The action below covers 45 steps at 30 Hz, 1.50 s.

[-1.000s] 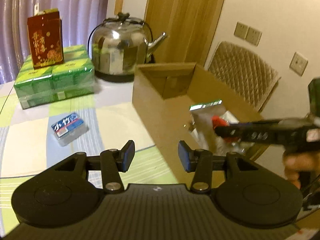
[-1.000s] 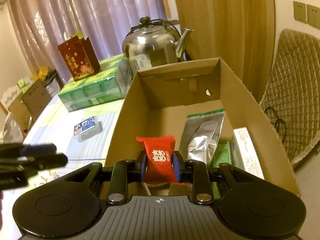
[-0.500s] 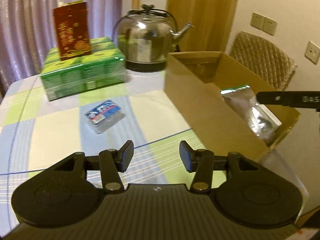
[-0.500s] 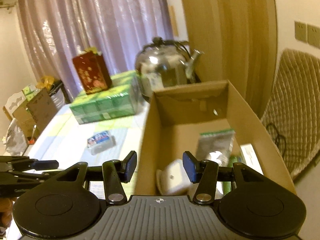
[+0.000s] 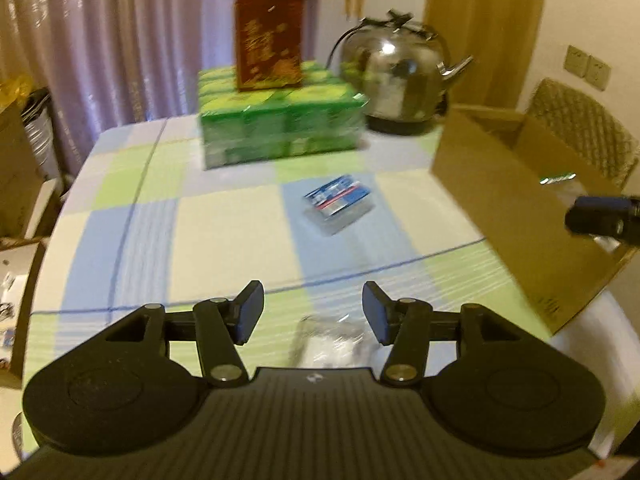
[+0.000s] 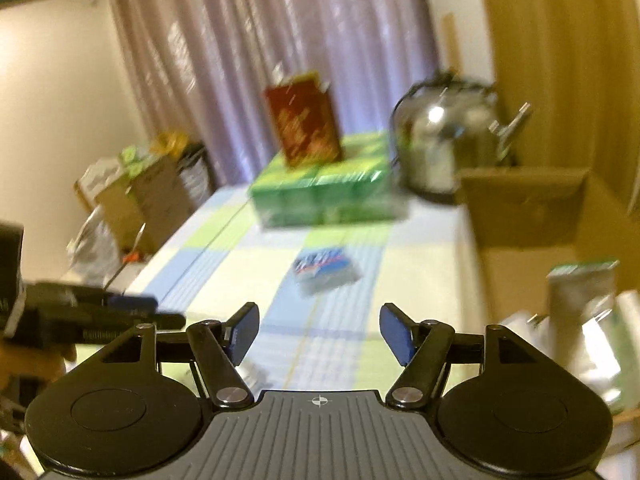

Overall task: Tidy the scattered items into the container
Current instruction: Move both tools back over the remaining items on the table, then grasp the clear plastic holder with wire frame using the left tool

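Left wrist view. The left hand-held gripper point(image 5: 312, 312) hangs over the worktop point(image 5: 224, 232) with its jaws spread wide and nothing between them. Taking the cardboard box point(image 5: 516, 208) as landmark: a small blue packet point(image 5: 338, 204) lies flat on the worktop just left of the box's near wall, apart from it. A clear wrapped item point(image 5: 332, 344), blurred, lies nearer the camera than the box, under the gap between the jaws. Beyond the box stand a steel kettle point(image 5: 400, 76) and, further left, a green pack point(image 5: 280, 128) carrying a red carton point(image 5: 268, 36). A silver pouch point(image 5: 558, 179) shows inside the box.

Right wrist view. The right hand-held gripper point(image 6: 318, 334) is likewise released and empty, left of the box point(image 6: 528, 216) and above the worktop point(image 6: 256, 280). The blue packet point(image 6: 324, 270) lies left of the box, ahead of the jaws. The left hand-held gripper point(image 6: 100, 316) shows further left.

Handling, as judged. The blue packet looks light, with a slick film wrapper over a fairly firm block; a grip across its short sides, jaws low to the cloth, should hold without crushing. The clear item looks soft and slippery.
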{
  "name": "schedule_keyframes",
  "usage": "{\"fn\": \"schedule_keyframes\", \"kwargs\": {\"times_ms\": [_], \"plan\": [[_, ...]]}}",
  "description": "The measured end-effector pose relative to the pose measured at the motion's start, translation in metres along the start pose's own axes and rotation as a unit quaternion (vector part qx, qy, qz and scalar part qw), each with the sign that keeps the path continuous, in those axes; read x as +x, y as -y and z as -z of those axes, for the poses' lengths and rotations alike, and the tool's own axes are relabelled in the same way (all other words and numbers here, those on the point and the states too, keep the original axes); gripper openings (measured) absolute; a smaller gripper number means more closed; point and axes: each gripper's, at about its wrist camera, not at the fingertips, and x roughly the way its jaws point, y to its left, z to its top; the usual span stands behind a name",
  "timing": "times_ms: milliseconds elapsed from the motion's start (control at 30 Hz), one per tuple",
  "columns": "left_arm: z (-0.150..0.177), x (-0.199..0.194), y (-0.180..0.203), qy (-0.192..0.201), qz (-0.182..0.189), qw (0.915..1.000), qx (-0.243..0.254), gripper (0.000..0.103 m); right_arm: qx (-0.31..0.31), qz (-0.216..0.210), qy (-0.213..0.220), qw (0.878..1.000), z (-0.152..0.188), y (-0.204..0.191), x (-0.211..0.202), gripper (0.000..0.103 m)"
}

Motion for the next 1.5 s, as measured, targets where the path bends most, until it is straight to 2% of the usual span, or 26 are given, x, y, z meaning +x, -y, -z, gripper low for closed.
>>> {"fn": "schedule_keyframes", "kwargs": {"times_ms": [167,300,500,733,900,1033,1167,1500], "plan": [[0.018,0.009,-0.01,-0.038,0.009,0.9987,0.031,0.061,-0.005,-0.015,-0.042,0.999,0.02,-0.007,0.037,0.068],[0.031,0.024,-0.009,-0.073,0.016,0.9956,0.057,0.063,-0.004,-0.02,-0.061,0.998,0.021,-0.004,0.057,0.069],[0.041,0.044,0.0,-0.098,0.039,0.9893,0.101,0.062,0.007,-0.023,-0.073,0.997,0.019,0.001,0.075,0.07],[0.036,0.069,0.005,-0.11,0.053,0.9889,0.085,0.05,-0.003,-0.027,-0.089,0.996,0.02,-0.008,0.079,0.073],[0.036,0.075,0.009,-0.127,0.047,0.9865,0.091,0.038,-0.015,-0.018,-0.092,0.996,0.022,-0.009,0.082,0.074],[0.037,0.075,0.005,-0.134,0.047,0.9874,0.07,0.026,-0.007,-0.015,-0.095,0.995,0.022,-0.006,0.084,0.074],[0.034,0.075,0.003,-0.133,0.048,0.9883,0.057,0.025,-0.008,-0.015,-0.096,0.995,0.022,-0.007,0.083,0.074],[0.018,0.066,-0.012,-0.091,0.02,0.9956,0.008,0.025,-0.006,-0.011,-0.096,0.995,0.023,-0.002,0.082,0.074]]}}
